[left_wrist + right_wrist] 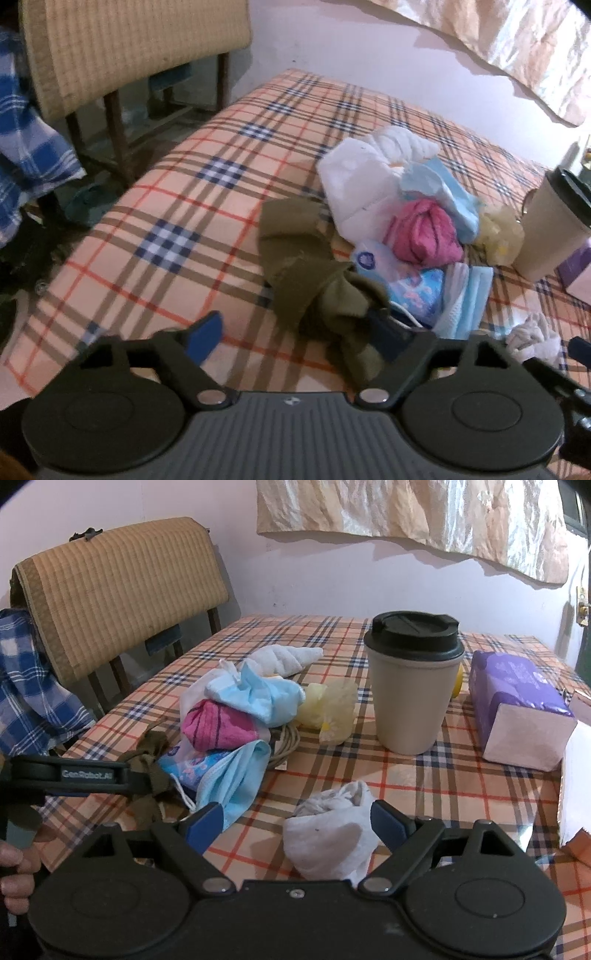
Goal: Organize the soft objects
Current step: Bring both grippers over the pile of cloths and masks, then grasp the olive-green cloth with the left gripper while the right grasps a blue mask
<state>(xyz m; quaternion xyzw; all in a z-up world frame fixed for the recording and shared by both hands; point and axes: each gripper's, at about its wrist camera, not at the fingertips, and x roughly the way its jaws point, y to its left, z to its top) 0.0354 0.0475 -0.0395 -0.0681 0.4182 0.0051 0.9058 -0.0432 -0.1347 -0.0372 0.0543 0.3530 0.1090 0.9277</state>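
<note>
Right wrist: one cup (413,686), two blue masks (236,775), one white sock (332,830)

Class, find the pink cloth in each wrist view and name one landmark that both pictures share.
Left wrist: the pink cloth lies right of centre, in the pile, below the blue mask.
Right wrist: the pink cloth lies left of centre, under the same blue mask.
Shared landmark: the cup with the black lid, to the right of the pile in both.

olive cloth (317,291) perhaps hides right fingers (384,325)
</note>
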